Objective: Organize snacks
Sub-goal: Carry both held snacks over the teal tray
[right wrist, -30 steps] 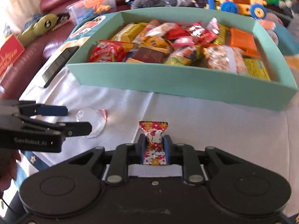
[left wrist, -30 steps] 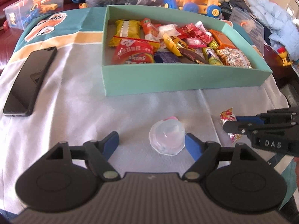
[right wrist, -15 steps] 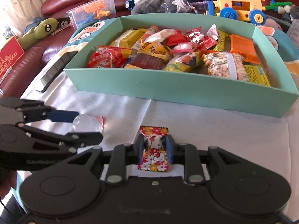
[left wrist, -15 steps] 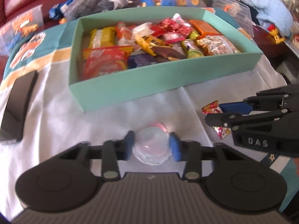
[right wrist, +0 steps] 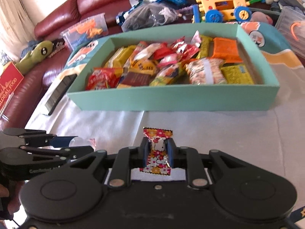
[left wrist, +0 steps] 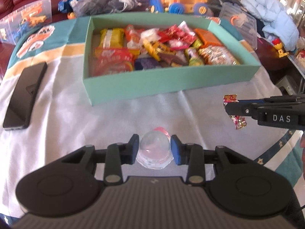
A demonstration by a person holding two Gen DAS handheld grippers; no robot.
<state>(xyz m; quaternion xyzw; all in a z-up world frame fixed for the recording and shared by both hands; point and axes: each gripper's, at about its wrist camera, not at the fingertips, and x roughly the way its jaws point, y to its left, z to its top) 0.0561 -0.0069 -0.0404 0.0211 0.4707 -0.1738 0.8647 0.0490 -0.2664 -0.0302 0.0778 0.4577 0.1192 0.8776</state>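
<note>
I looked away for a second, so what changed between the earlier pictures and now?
The left gripper closed from open onto the clear jelly cup and now holds it. The right gripper kept its clamp on the Hello Kitty candy, now raised higher. The teal box and phone stayed put.

My left gripper (left wrist: pixel 153 149): black body, blue pads, closed on clear jelly cup (left wrist: pixel 154 150) with pink-red lid. My right gripper (right wrist: pixel 157 152): black, closed on candy (right wrist: pixel 157 150), wrapper red and yellow flowers with white cat face. Box (left wrist: pixel 171 82) plain teal. Inside box: yellow, red, orange, purple, brown packets; one speckled packet at right end. Cloth (left wrist: pixel 76 118) under box white, with teal and pale orange bands behind box. Phone (left wrist: pixel 24 97) left of box, black. Sofa (right wrist: pixel 63 15) behind box dark red.
</note>
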